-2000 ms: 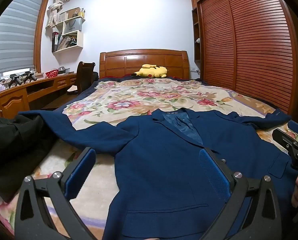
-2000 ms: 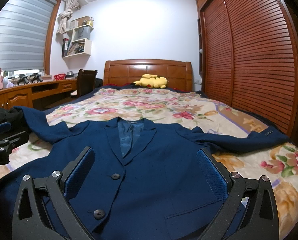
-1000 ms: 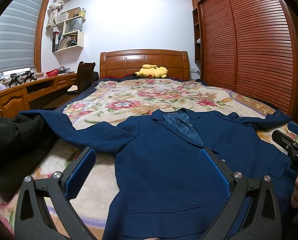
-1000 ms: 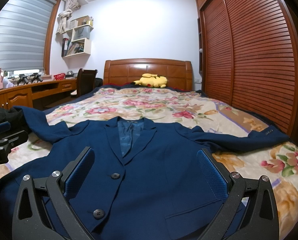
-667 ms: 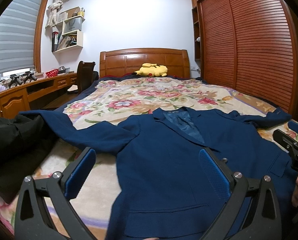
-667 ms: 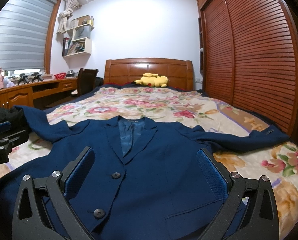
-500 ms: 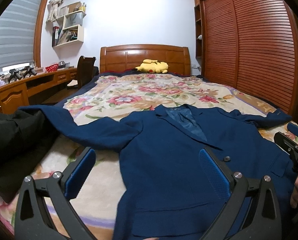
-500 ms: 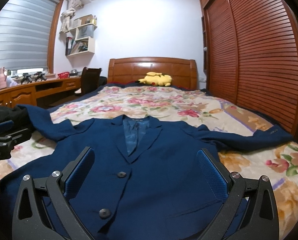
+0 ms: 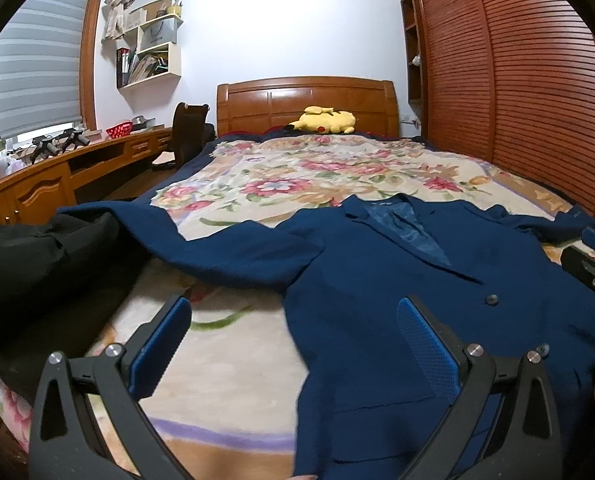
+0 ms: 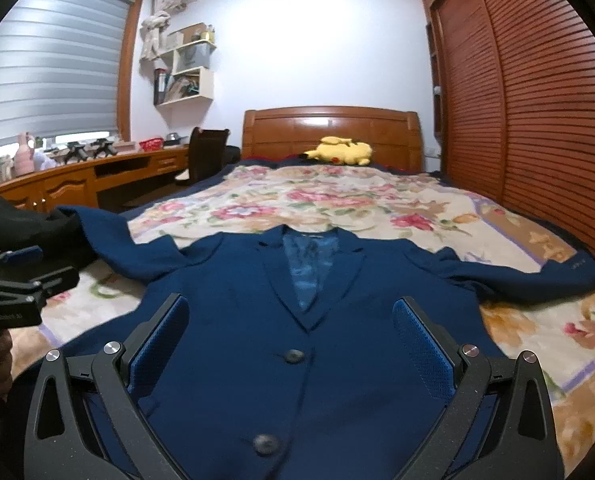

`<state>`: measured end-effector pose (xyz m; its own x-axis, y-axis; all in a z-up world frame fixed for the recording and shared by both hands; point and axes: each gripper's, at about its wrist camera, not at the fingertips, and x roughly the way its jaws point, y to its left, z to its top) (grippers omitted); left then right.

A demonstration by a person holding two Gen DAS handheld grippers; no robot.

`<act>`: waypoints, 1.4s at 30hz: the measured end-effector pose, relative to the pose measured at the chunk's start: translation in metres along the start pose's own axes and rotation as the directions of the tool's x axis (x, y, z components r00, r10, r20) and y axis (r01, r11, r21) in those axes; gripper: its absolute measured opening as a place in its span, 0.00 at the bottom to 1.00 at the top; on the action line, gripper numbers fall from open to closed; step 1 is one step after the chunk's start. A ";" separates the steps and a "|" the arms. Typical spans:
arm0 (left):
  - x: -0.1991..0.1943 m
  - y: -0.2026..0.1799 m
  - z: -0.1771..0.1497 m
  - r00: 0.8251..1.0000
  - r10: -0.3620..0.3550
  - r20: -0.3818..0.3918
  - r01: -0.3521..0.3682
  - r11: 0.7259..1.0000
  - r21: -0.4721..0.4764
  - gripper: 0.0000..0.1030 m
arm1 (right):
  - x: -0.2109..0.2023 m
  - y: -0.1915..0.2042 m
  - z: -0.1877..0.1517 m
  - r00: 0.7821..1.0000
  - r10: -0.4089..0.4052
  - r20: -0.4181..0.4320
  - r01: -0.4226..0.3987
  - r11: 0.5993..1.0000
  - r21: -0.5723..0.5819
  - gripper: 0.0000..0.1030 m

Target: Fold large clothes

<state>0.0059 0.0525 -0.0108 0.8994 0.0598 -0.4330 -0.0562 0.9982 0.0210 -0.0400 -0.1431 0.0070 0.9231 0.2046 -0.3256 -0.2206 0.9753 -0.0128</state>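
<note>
A: Bedroom. Bed with a floral bedspread [image 9: 337, 176] fills mid-frame, wooden headboard [image 9: 305, 100] centre top, yellow plush toy [image 9: 323, 120] in front of it. Louvred wardrobe doors [image 10: 529, 100] run down the right side, desk [image 10: 77, 180] on the left.

B: Jacket?

A: Blue blazer [image 10: 297, 320] lies flat, front up, in the lower centre of the right wrist view, two buttons showing, sleeves spread to either side. In the left wrist view it sits lower right; one sleeve [image 9: 201, 240] reaches left toward a black garment [image 9: 37, 264] at the left edge.

B: Grippers?

A: Left gripper [image 9: 293, 344] spread wide, nothing between the pads, over the blazer's edge and bare bedspread. Right gripper [image 10: 291, 340] also wide apart, empty, over the blazer front. Contact with the fabric: probably none, hard to tell from this angle.
</note>
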 end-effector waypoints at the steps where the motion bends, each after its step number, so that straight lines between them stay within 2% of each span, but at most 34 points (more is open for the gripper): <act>1: 0.000 0.002 -0.001 1.000 0.004 -0.005 -0.004 1.000 0.001 1.00 | 0.001 0.003 0.001 1.000 0.006 0.000 -0.006 1.000 -0.003 1.00; 6: 0.003 0.018 -0.002 0.999 0.029 -0.025 -0.029 1.000 0.002 1.00 | 0.006 0.020 0.007 0.999 0.047 -0.002 -0.047 0.999 -0.018 1.00; 14: 0.010 0.045 0.005 0.997 0.034 -0.064 -0.036 0.999 -0.026 1.00 | 0.035 0.043 0.027 0.992 0.106 -0.063 -0.109 0.993 -0.039 1.00; 21: 0.022 0.065 0.018 0.996 -0.001 -0.093 -0.005 0.998 -0.070 1.00 | 0.064 0.067 0.046 0.983 0.141 -0.116 -0.151 0.985 -0.083 1.00; 25: 0.036 0.076 0.027 0.993 0.015 -0.114 -0.022 0.998 -0.060 1.00 | 0.079 0.073 0.053 0.976 0.172 -0.133 -0.183 0.980 -0.077 1.00; 29: 0.050 0.085 0.034 0.991 0.006 -0.135 -0.012 0.999 -0.044 1.00 | 0.087 0.077 0.047 0.971 0.195 -0.141 -0.209 0.973 -0.093 1.00; 37: 0.086 0.100 0.050 0.983 -0.019 -0.181 0.013 0.999 -0.038 1.00 | 0.110 0.069 0.030 0.953 0.216 -0.212 -0.237 0.969 -0.075 1.00; 42: 0.113 0.115 0.058 0.974 -0.037 -0.222 0.017 0.996 -0.090 1.00 | 0.112 0.070 0.026 0.948 0.227 -0.223 -0.250 0.965 -0.081 1.00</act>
<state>0.1258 0.1740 -0.0053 0.7824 0.0201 -0.6224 -0.0797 0.9945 -0.0680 0.0564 -0.0502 -0.0063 0.7548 0.3968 -0.5224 -0.4695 0.8829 -0.0076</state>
